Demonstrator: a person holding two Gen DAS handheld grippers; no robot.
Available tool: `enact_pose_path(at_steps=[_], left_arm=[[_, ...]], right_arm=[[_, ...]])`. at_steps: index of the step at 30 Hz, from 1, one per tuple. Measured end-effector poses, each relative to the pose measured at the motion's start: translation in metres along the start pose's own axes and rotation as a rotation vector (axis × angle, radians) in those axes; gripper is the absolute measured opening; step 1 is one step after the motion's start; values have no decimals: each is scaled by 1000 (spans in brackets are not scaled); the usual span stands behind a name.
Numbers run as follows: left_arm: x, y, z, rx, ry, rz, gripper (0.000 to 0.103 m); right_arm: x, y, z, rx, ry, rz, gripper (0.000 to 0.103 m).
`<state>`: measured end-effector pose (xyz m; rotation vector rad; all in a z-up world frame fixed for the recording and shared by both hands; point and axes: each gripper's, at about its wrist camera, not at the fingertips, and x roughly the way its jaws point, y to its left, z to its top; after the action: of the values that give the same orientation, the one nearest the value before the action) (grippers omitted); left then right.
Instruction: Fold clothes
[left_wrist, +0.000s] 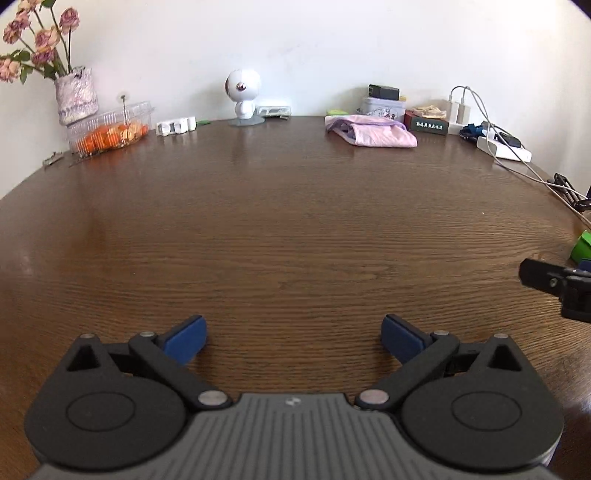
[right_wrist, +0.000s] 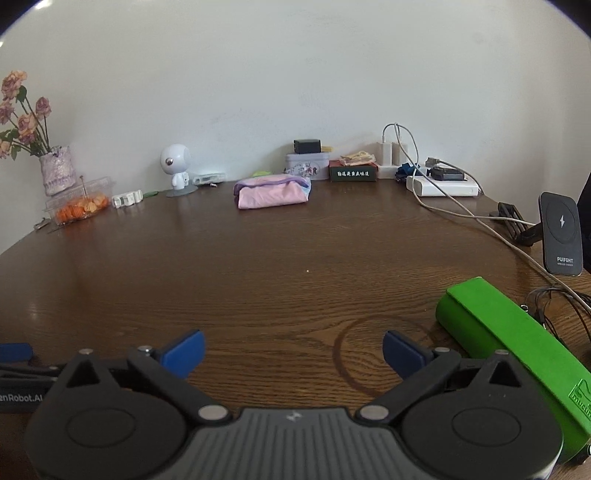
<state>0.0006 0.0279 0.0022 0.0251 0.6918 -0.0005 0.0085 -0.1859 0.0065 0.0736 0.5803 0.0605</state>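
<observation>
Folded pink cotton garment (right_wrist: 272, 192) lies at the brown wooden table's (right_wrist: 258, 266) far edge; light, limp, best pinched at corners; left gripper (left_wrist: 293, 338) and right gripper (right_wrist: 293, 352) gape empty

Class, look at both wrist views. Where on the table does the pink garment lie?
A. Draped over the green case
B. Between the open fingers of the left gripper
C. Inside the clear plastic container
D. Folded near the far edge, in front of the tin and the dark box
D: the pink garment lies folded near the table's far edge, just in front of the tin and the dark box, well beyond both grippers.
</observation>
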Motion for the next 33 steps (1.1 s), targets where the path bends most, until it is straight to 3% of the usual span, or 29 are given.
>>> enact_pose_path(at_steps=[7,33], left_arm=[[4,-1,2,-8,-16,-6,102],[1,-14,-4,32,-24,-57,102]], right_arm=[[20,12,0,-63,112,-43,103],[5,19,-14,-66,90,-30,103]])
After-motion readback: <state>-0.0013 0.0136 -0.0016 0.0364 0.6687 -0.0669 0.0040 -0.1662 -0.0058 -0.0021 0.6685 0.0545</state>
